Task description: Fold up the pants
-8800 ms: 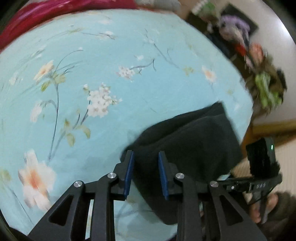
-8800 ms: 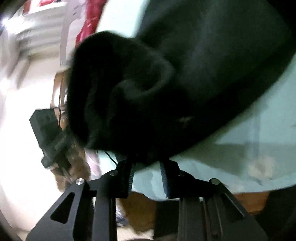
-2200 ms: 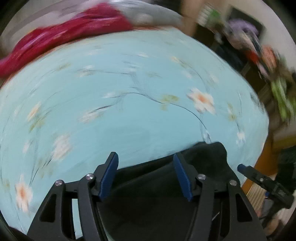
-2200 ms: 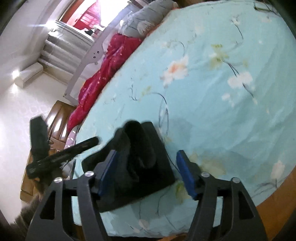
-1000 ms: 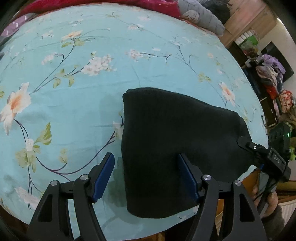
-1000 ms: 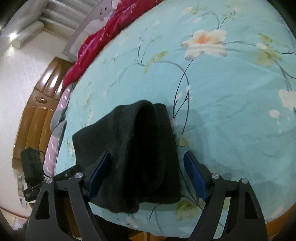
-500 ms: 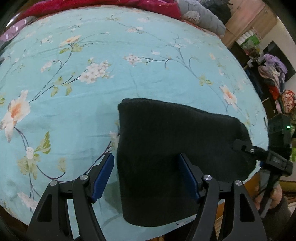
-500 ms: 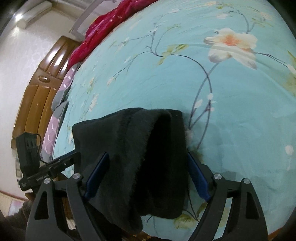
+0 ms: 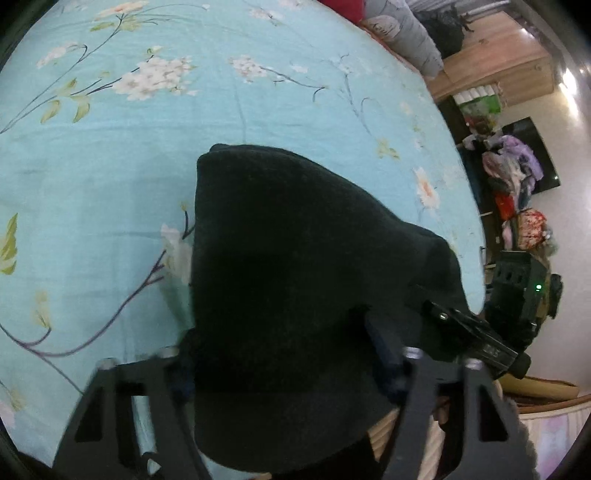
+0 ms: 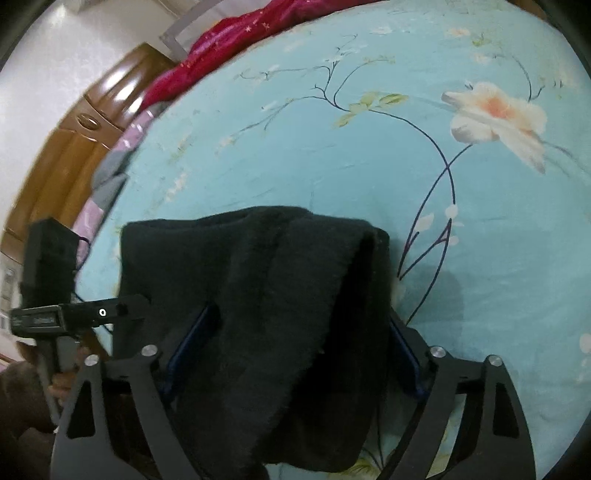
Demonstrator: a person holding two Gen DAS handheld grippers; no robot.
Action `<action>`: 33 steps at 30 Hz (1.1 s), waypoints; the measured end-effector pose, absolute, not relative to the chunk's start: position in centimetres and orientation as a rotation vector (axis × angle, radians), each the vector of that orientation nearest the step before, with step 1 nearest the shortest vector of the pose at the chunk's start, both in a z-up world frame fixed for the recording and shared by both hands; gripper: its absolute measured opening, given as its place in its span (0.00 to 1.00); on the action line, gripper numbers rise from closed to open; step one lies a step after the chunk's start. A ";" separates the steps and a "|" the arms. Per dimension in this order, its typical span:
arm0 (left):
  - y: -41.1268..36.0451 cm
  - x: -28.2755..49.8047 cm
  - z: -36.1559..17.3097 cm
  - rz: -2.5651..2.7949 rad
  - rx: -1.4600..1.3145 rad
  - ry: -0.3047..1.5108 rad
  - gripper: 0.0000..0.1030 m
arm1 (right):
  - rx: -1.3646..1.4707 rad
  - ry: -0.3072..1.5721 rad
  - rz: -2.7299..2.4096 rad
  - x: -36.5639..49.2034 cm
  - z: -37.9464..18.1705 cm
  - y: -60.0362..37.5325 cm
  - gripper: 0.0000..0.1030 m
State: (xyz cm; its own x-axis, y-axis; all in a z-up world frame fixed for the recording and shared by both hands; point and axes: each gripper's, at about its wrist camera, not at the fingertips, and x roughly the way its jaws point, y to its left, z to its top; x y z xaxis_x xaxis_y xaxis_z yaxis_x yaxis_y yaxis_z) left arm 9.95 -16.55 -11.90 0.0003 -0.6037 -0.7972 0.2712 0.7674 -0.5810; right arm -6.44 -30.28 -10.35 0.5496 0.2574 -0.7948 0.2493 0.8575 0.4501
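The black fleece pants [image 9: 295, 266] lie folded in a thick bundle near the bed's front edge; they also show in the right wrist view [image 10: 280, 295]. My left gripper [image 9: 280, 354] is open, its blue-padded jaws spread wide on either side of the bundle's near end, partly hidden by the cloth. My right gripper [image 10: 295, 350] is open too, with its jaws straddling the bundle from the other end. Each gripper shows in the other's view, the right one [image 9: 476, 332] at the right edge and the left one [image 10: 74, 314] at the left.
The turquoise flowered bedsheet [image 9: 129, 147] covers the bed. A red quilt [image 10: 236, 40] and grey pillows [image 9: 402, 33] lie at the head. A wooden cabinet [image 10: 62, 158] stands to the left. Piled clothes [image 9: 513, 177] sit past the bed's right edge.
Both grippers have moved closer to the bundle, so the pants now fill the space between each pair of jaws. The jaws stay open. The bundle has not shifted on the sheet.
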 end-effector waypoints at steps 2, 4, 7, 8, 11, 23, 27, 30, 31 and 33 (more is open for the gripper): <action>-16.1 9.5 -11.1 -0.718 -0.297 1.397 0.41 | 0.576 1.010 0.000 -6.8 -9.7 -30.3 0.65; -15.5 8.9 -10.4 -0.742 -0.314 1.384 0.38 | 0.592 1.002 0.003 -7.5 -8.7 -30.1 0.58; -14.9 8.0 -10.1 -0.756 -0.328 1.386 0.36 | 0.611 1.017 0.018 -8.3 -8.1 -29.5 0.57; -14.7 7.8 -10.1 -0.759 -0.323 1.383 0.36 | 0.616 1.022 0.016 -8.5 -8.1 -29.3 0.57; -14.0 7.9 -9.3 -0.771 -0.334 1.367 0.33 | 0.635 1.019 0.000 -8.4 -8.1 -29.0 0.57; -6.5 13.1 -4.3 -0.621 -0.357 1.187 0.33 | 0.647 0.957 0.107 -1.1 -5.1 -25.2 0.57; -4.9 16.1 -3.7 -0.547 -0.329 1.138 0.36 | 0.609 0.918 0.132 3.1 -3.9 -23.9 0.57; -4.9 18.4 -5.7 -0.467 -0.254 1.152 0.50 | 0.553 0.925 0.106 5.9 -4.7 -23.2 0.57; -4.8 19.2 -6.6 -0.428 -0.221 1.170 0.52 | 0.516 0.939 0.086 6.7 -5.4 -23.3 0.57; -5.6 20.3 -9.5 -0.345 -0.146 1.228 0.64 | 0.470 1.026 0.018 8.3 -8.1 -23.3 0.57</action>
